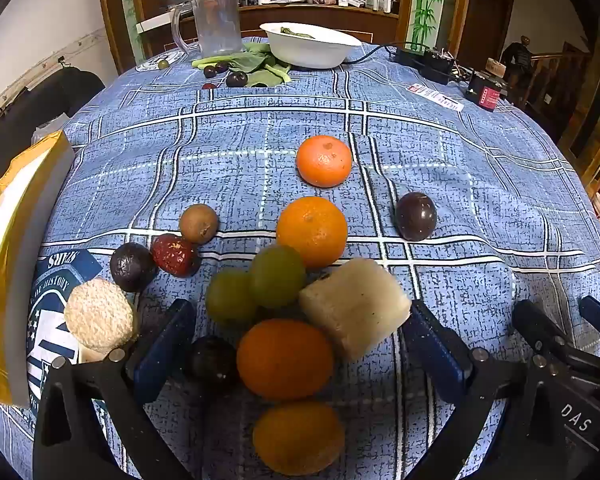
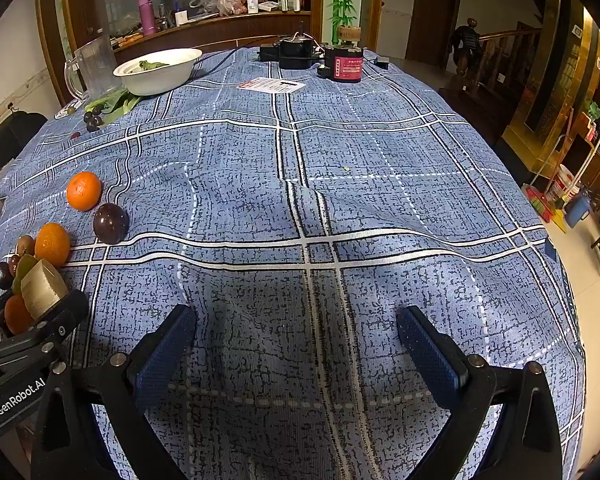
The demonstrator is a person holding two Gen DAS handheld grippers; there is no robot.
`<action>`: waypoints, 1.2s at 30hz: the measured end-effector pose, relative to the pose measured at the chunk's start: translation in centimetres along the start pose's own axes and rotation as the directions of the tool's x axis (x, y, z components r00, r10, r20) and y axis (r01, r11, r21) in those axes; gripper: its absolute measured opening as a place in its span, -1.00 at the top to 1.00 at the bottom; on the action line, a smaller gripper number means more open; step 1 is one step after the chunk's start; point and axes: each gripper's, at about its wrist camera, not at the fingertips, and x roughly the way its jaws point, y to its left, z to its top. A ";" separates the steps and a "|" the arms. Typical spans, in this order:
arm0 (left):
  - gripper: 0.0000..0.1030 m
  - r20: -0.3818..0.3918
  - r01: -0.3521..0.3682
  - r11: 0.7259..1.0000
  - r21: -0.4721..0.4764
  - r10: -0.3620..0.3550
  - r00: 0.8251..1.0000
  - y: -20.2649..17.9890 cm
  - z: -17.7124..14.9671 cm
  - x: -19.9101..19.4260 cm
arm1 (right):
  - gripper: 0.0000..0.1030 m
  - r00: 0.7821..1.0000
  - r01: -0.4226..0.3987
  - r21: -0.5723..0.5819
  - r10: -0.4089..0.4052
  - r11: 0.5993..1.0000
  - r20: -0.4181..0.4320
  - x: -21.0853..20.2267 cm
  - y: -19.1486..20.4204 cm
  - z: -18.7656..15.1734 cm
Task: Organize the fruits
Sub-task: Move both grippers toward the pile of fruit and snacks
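The left gripper point(image 1: 296, 344) hangs low over a cluster of fruit on the blue checked tablecloth point(image 1: 480, 184), jaws spread wide w/ nothing clamped. Between its blue pads point(image 1: 160, 348) sits an orange point(image 1: 285, 358), a dark plum point(image 1: 212, 362) just left of it & a second orange-yellow fruit point(image 1: 299, 437) nearer the camera. A pale cut block point(image 1: 356, 306) lies by the right pad, touching it or nearly so; cannot tell which. Two green grapes point(image 1: 256, 288) sit just beyond, touching each other, w/ another orange point(image 1: 312, 231) behind them. Farther out lies a mandarin point(image 1: 324, 161); a dark passion fruit point(image 1: 415, 216) sits apart to the right. On the left: a small brown fruit point(image 1: 199, 223), a red date point(image 1: 175, 254), a dark wrinkled fruit point(image 1: 131, 266) & a rough white round piece point(image 1: 99, 315). At the far edge stand a white bowl point(image 1: 312, 46) & a clear jug point(image 1: 216, 22).

The right gripper point(image 2: 296, 344) is off to the right over bare cloth, also gaping, empty. In its view the fruit group sits at the left edge, incl. the mandarin point(image 2: 83, 191) & passion fruit point(image 2: 111, 223).
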 end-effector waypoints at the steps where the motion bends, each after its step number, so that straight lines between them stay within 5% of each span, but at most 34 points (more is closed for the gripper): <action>1: -0.99 -0.002 -0.001 1.000 0.003 0.001 1.000 0.0 0.0 -0.1 | -0.98 1.000 -0.002 0.001 0.002 1.000 0.002 0.0 0.0 0.0; 7: -0.99 -0.074 0.073 0.996 0.044 -0.069 0.995 0.4 0.0 -0.6 | -0.98 1.000 -0.006 0.002 0.006 1.000 -0.009 0.0 -0.1 0.1; 11: -0.93 0.011 0.174 0.985 0.005 -0.174 0.985 2.7 -1.1 -4.4 | -0.98 0.999 0.002 0.010 -0.002 1.000 -0.049 0.2 0.1 0.4; 15: -0.94 0.149 0.176 0.984 0.013 -0.176 0.973 5.2 -2.0 -9.6 | -0.98 0.998 0.003 0.012 -0.002 1.000 -0.056 0.5 0.0 0.4; 20: -0.94 0.118 0.179 0.983 -0.049 -0.172 0.978 9.7 -2.9 -12.1 | -0.98 0.998 0.007 0.003 -0.007 1.000 -0.055 0.3 0.1 0.2; 25: -0.94 0.210 0.137 0.985 -0.108 -0.112 0.971 14.4 -2.9 -17.5 | -0.95 0.999 -0.007 -0.008 0.008 1.000 0.038 -4.0 1.3 -1.1; 30: -0.94 0.386 0.168 0.981 -0.096 -0.119 0.915 17.3 -2.5 -26.0 | -0.95 0.979 -0.042 -0.041 0.049 0.998 0.199 -11.1 2.9 -0.7; 36: -0.94 0.548 0.093 0.996 -0.003 -0.076 0.833 17.9 -0.5 -34.8 | -0.95 0.889 -0.114 -0.093 0.143 0.989 0.435 -23.0 4.6 3.1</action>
